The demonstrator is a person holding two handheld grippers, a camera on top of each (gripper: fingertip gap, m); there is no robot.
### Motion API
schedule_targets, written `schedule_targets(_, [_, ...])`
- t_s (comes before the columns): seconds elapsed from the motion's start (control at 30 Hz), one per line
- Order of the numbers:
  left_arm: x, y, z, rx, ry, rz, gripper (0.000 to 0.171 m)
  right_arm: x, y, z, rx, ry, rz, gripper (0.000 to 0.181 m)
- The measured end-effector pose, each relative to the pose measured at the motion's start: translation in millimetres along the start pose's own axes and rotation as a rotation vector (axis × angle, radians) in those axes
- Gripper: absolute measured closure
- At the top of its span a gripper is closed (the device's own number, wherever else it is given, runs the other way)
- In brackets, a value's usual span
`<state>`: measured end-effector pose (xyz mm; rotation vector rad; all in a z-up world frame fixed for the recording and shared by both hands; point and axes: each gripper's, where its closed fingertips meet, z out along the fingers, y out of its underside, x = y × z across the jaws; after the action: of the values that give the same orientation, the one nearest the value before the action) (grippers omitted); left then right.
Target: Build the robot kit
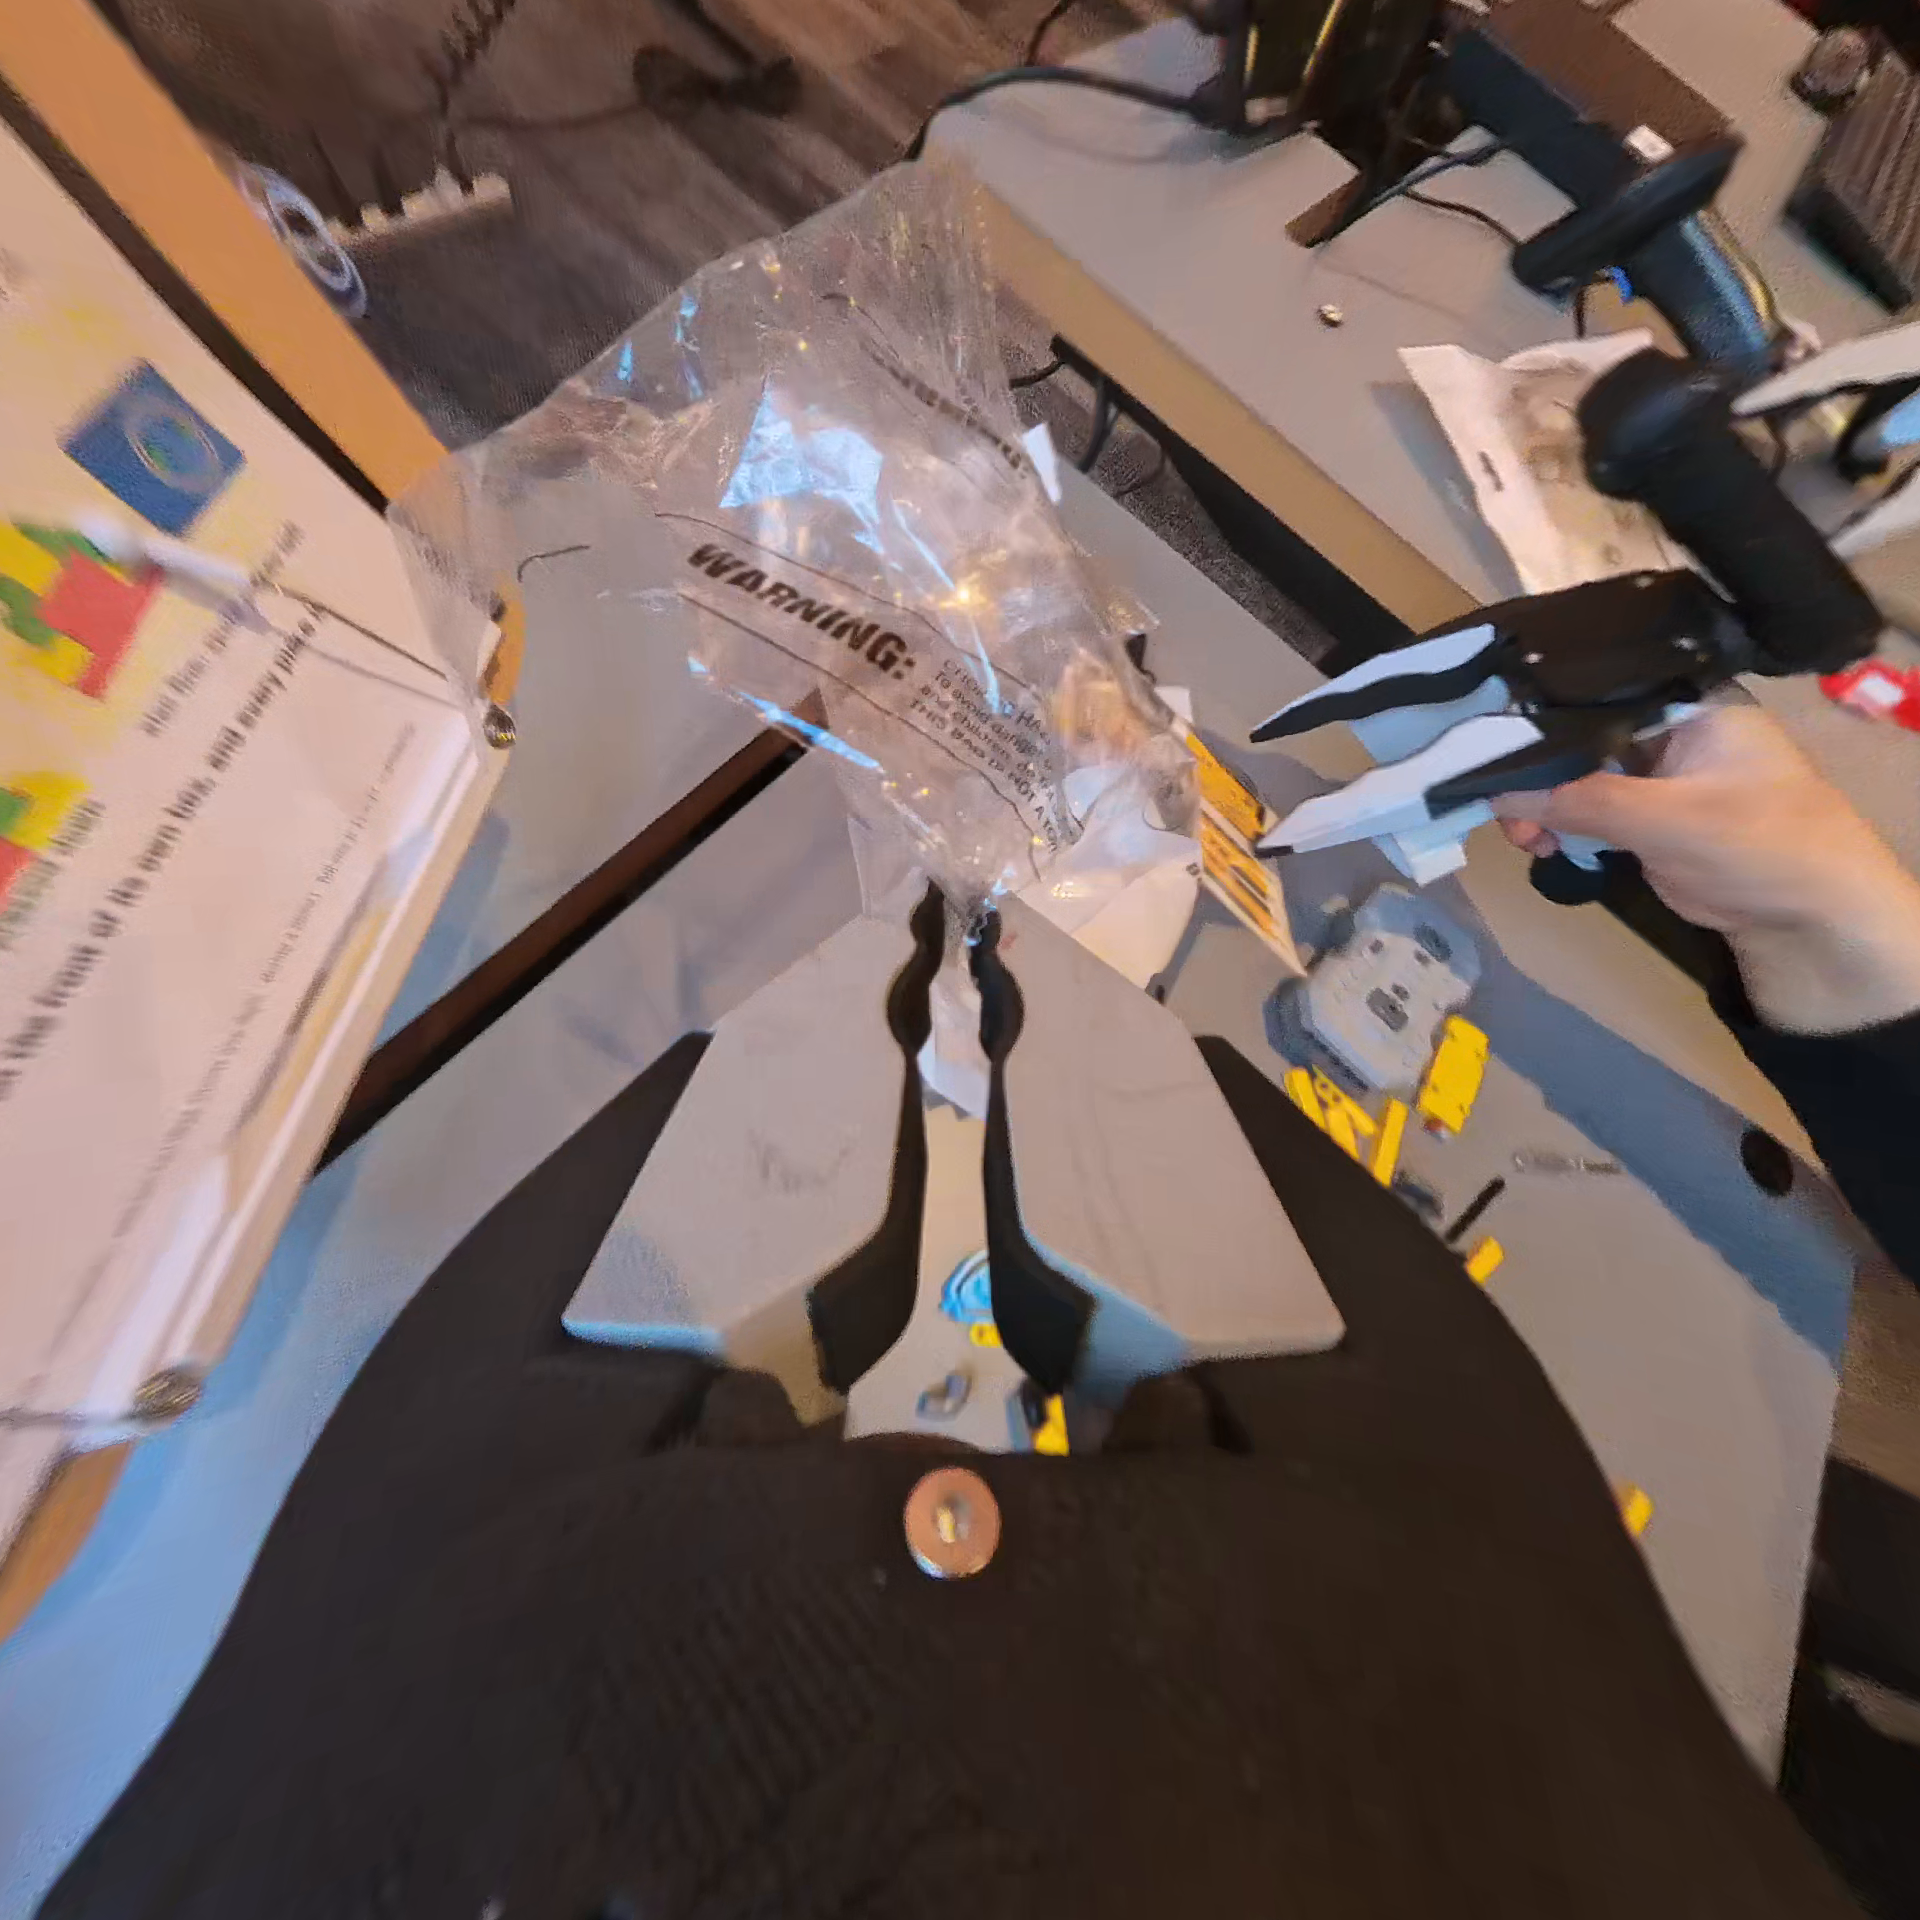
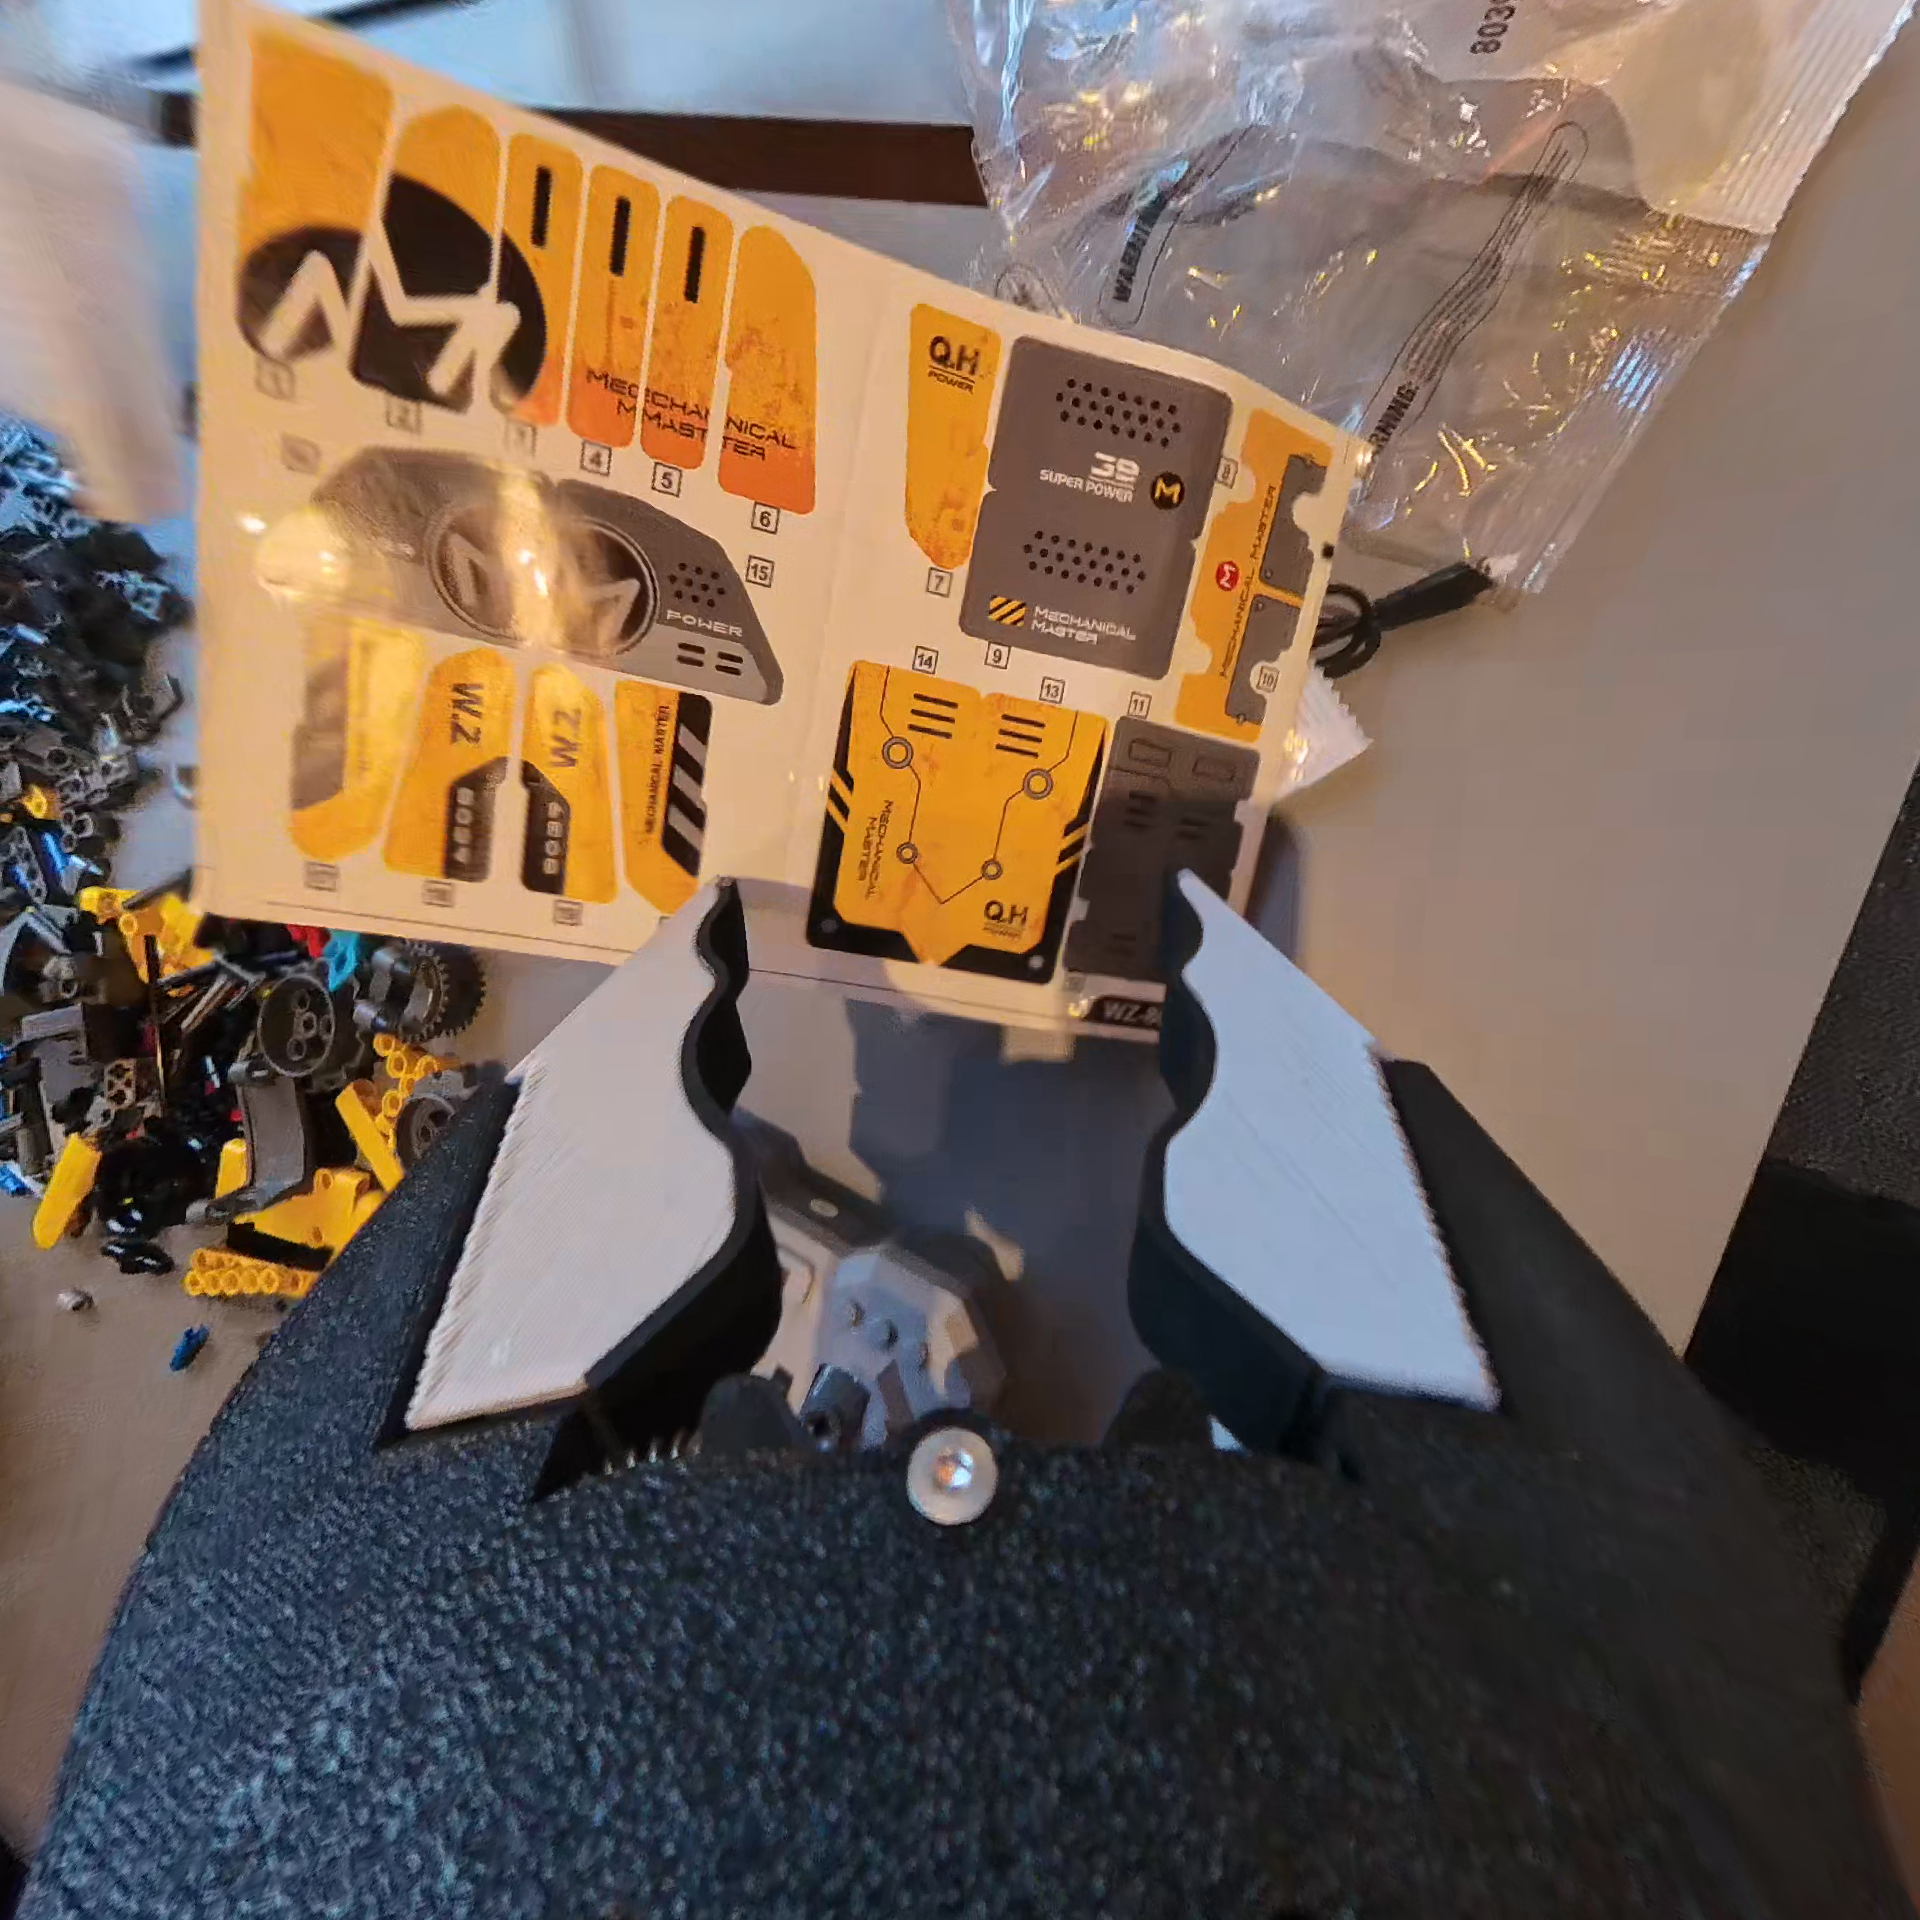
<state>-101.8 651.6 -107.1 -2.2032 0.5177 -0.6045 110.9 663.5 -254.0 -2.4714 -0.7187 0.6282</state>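
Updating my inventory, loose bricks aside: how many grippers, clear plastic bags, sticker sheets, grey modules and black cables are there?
Grippers: 2, left gripper and right gripper
Clear plastic bag: 1
Sticker sheet: 1
Grey module: 1
Black cable: 1
Total: 6

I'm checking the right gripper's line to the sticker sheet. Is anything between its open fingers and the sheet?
Nothing visible: the right gripper is open, and the sticker sheet lies right beyond its fingertips. The clear plastic bag lies off to the side.
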Motion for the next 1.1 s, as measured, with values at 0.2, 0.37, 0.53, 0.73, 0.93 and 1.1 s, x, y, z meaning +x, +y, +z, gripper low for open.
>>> schedule_targets(0.2, [-2.3,4.0,-136.5,0.062,-0.095,0.104,0.171,-7.5,6.1,-16.3,0.055,-0.007,-0.015,0.103])
schedule_targets(0.37, [-76.7,82.7,-269.6,-0.011,-0.285,-0.025,0.17,-17.6,13.3,-21.0,0.049,0.01,-0.065,0.103])
schedule_targets(0.53, [-165.7,212.1,-374.3,-0.178,-0.513,-0.249,0.168,-26.0,12.7,-30.2,0.085,0.016,-0.086,0.103])
schedule_targets(0.73, [-213.1,332.4,-397.4,-0.309,-0.549,-0.492,0.142,-37.7,15.0,-49.5,0.104,0.011,-0.101,0.103])
schedule_targets(0.93, [-216.6,334.1,-419.0,-0.302,-0.64,-0.413,0.078,-33.5,23.3,-84.4,0.152,0.049,-0.111,0.103])
schedule_targets(1.1, [-202.3,271.1,-448.4,-0.274,-0.868,-0.19,0.057,-27.5,36.0,-108.0,0.194,0.052,-0.132,0.104])
